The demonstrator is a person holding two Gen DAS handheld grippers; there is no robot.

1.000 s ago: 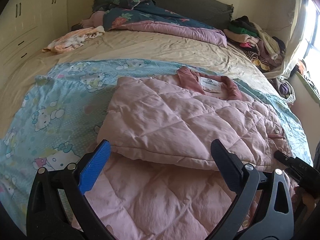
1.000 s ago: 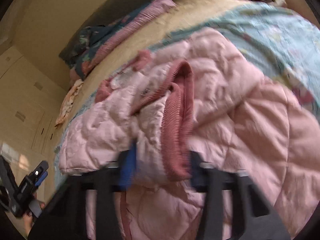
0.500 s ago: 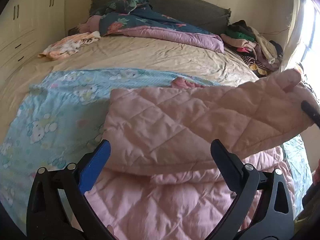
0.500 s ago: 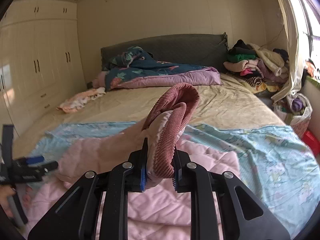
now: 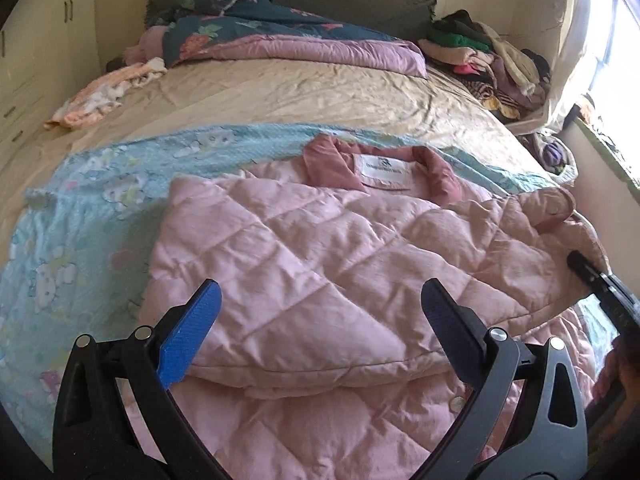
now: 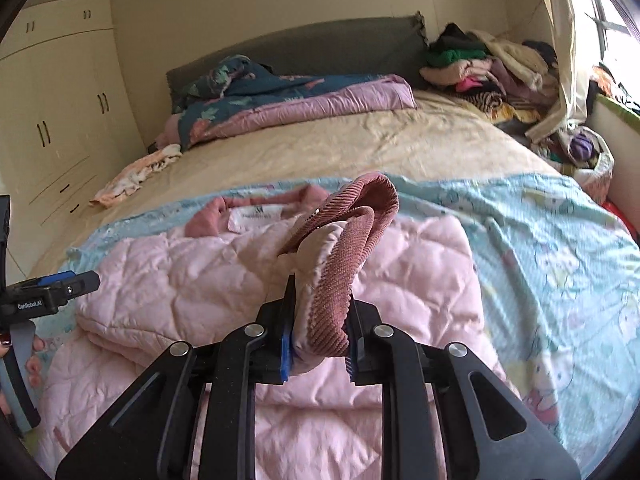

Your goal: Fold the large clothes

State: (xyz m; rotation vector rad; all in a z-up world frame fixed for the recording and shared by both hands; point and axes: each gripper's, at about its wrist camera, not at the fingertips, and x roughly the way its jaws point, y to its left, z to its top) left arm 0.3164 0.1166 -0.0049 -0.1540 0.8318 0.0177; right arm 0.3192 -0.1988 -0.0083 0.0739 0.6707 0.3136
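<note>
A pink quilted jacket lies on the blue cartoon sheet at the near end of the bed, with its dark pink collar and white label toward the headboard. One sleeve lies folded across the body. My left gripper is open and empty, low over the jacket's near part. My right gripper is shut on the other sleeve's ribbed dark pink cuff and holds it above the jacket. The right gripper's tip shows at the right edge of the left wrist view.
A beige sheet covers the far bed. A floral and purple quilt lies at the headboard. A small peach garment lies far left. A clothes pile sits far right by the window. White wardrobes stand left.
My right gripper has carried the sleeve down and to the right, so the collar and label show again. My left gripper has stayed open and nearly still.
</note>
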